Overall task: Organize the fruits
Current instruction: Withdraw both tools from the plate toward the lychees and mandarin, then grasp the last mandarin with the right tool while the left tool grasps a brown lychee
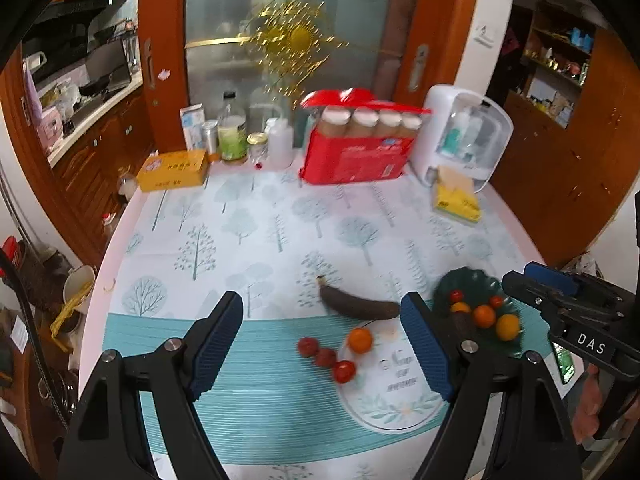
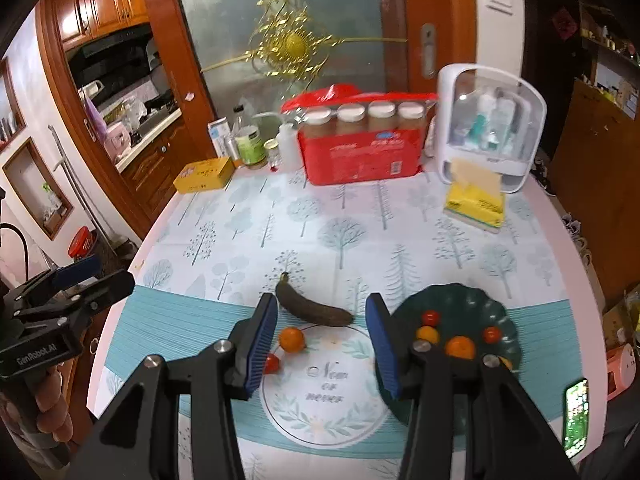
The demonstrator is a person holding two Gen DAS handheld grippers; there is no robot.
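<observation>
**Left gripper** (image 1: 322, 332): nearest item in the left wrist view. Fingers spread wide, nothing between the pads; held above the table, angled down at the loose fruit.

**Right gripper** (image 2: 322, 336): nearest item in the right wrist view. Fingers likewise wide apart and empty, hovering over the printed medallion of the tablecloth (image 2: 360, 216).

**Loose fruit, between and just beyond the left fingers:**
- Three red tomatoes (image 1: 326, 357) in a short diagonal row, touching or nearly so, in the gap and closer to the right finger.
- One orange (image 1: 360, 340), just beside the row, toward the right finger. In the right wrist view it sits just inside the left finger, with one tomato partly hidden by that pad.
- One blackened banana (image 1: 360, 304), lying flat beyond the fingertips, stem pointing away; its far end sits close to the right finger's tip.

**Green plate** (image 2: 460, 296): scalloped, dark; outside the right finger in both views, partly covered by it. Holds two small red tomatoes, two or three orange and yellow citrus. Judged the collection point, since sorted fruit already lies there.

**Status, judged:** partly done; five pieces remain off the plate. The open jaws suit a fresh pick. The orange lies closest to the right gripper's gap.

**Risks, judged:** round fruit may roll when nudged; the overripe banana looks soft and may bruise under a hard squeeze.

**Background, well beyond the fingertips:** red carton (image 1: 356, 156), yellow box (image 1: 173, 170), white dispenser (image 2: 490, 120).
</observation>
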